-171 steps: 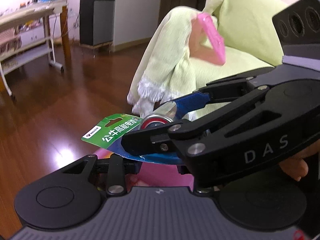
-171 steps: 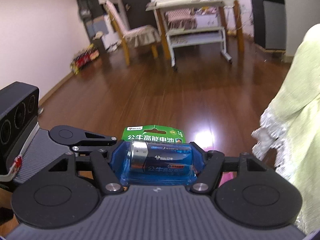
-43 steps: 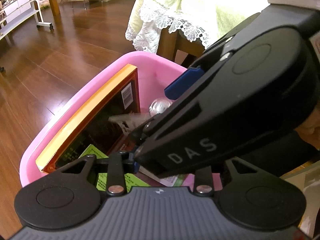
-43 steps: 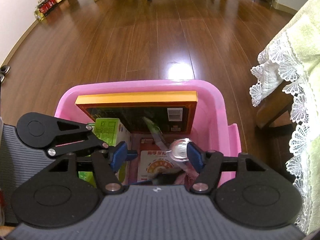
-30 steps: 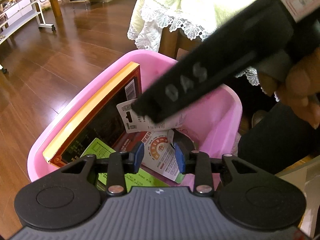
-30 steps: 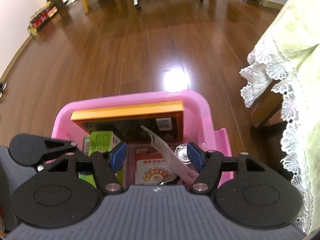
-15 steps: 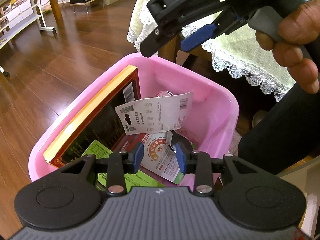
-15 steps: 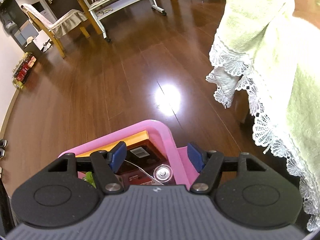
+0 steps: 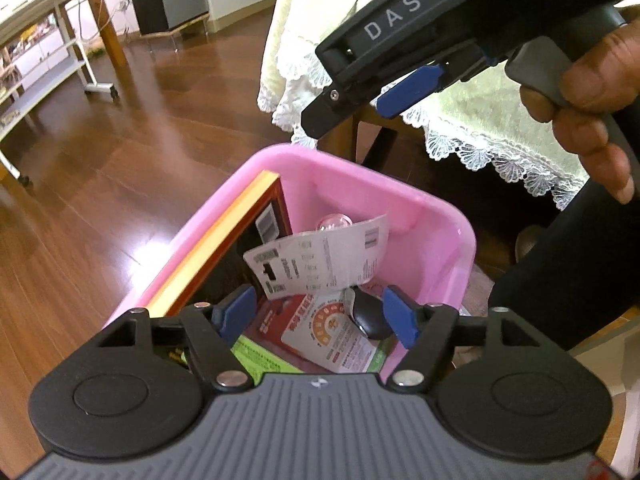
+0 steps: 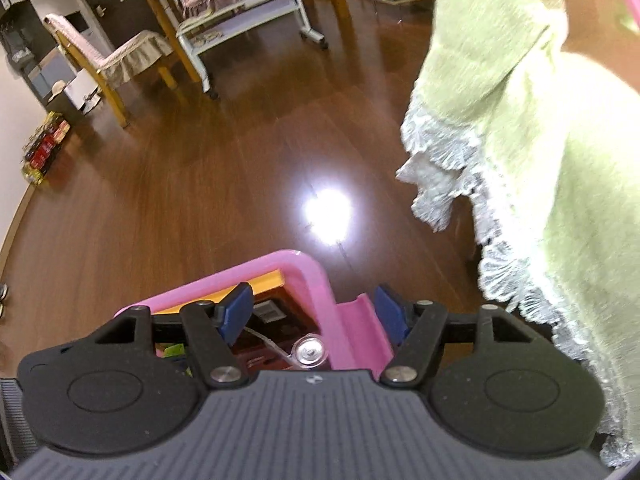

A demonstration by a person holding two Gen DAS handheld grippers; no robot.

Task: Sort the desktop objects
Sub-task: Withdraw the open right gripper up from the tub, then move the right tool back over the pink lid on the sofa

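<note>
Down inside the pink bin point(image 9: 436, 216) on the wooden floor point(image 9: 100, 184), the battery pack point(image 9: 320, 258) lies propped on edge with its white printed back facing up, long axis running left to right and tilted so the right end sits higher; the battery's metal end point(image 10: 310, 350) shows beneath the card in the right wrist view. An orange-edged box point(image 9: 224, 236) stands along the bin's left wall, and a red-and-white card point(image 9: 332, 336), a green packet point(image 9: 260, 356) and a dark rounded object point(image 9: 368, 316) lie under the pack. Near the bin's close rim the left gripper point(image 9: 320, 316) hovers with its jaws spread wide and empty, the pack lying just beyond and between its blue pads point(image 9: 236, 312). Above the far right corner of the bin, the right gripper point(image 9: 360, 100) is held high, angled down to the left, gripped by a hand point(image 9: 592, 92) at its handle; its jaws are released and hold nothing, the pack well below them. A pale green lace-edged cloth point(image 10: 540, 160) hangs to the right.
</note>
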